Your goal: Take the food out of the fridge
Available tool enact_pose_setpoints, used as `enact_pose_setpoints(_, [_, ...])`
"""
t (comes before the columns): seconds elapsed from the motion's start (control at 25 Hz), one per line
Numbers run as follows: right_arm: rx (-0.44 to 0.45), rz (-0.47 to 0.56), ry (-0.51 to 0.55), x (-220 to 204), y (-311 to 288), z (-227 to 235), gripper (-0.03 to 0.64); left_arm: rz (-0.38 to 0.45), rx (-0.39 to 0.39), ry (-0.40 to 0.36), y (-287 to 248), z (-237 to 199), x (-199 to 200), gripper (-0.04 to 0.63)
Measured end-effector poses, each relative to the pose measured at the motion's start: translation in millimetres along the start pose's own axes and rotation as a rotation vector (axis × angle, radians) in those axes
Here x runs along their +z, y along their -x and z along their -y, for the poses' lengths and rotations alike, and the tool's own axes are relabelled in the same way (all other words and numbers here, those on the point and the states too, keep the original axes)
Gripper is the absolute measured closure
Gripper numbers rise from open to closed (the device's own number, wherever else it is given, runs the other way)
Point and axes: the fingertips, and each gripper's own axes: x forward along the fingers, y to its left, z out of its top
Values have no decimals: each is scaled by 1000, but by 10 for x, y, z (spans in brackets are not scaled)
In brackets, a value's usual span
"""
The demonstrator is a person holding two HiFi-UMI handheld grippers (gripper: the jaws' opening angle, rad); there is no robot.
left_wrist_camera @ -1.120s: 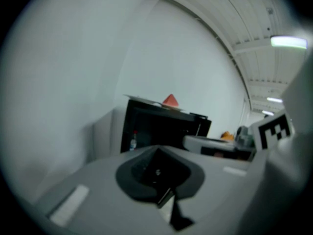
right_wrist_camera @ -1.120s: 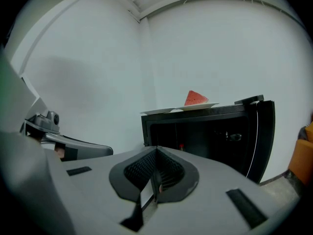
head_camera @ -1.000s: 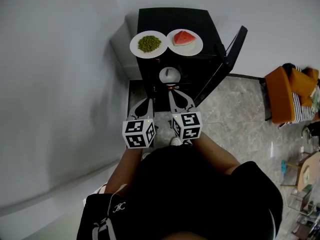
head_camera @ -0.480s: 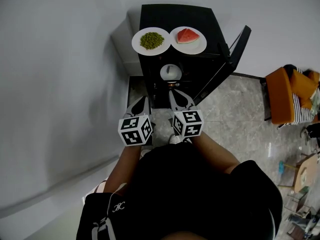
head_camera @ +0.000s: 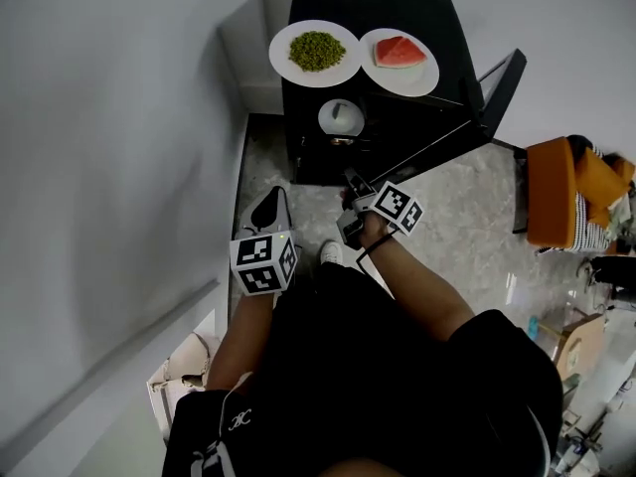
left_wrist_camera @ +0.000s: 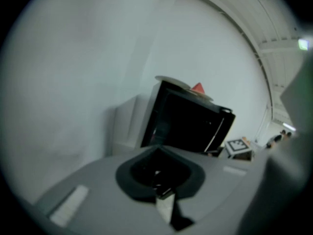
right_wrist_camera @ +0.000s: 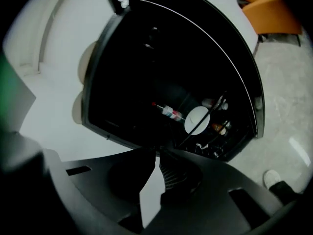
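Black mini fridge [head_camera: 397, 137]: opening clear from front. Open black door [head_camera: 502, 78] blocks right flank; white wall [head_camera: 119, 167] close left. White round dish [head_camera: 341, 117] stands inside.

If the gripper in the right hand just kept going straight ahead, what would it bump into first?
Probably nothing until it is inside the open fridge: the right gripper points into the dark interior, roughly toward a small bottle beside a white dish. Depth is unclear.

Looks along right gripper [right_wrist_camera: 157, 153], jaws pressed together on nothing, into tilted open black fridge [right_wrist_camera: 161, 58]; white round dish [right_wrist_camera: 197, 120] on wire shelf, small bottles [right_wrist_camera: 168, 112] beside; orange chair [right_wrist_camera: 271, 13] beyond.
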Motion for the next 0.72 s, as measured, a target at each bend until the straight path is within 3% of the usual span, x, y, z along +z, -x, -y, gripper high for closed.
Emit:
enact_pose_setpoints(0.2, [-107,49,-303,-55,-403,914,572,-27,29,74,-161,-175,-324,600])
enact_pose_setpoints(0.32, [-141,108,-422,-38,-625,1364,568,-36,36,86,-268,-239,-464,600])
enact_pose_setpoints(0.72, [-60,241,-475,184,-1459,2047,560,-101,15,76,-690,-419,-919,600])
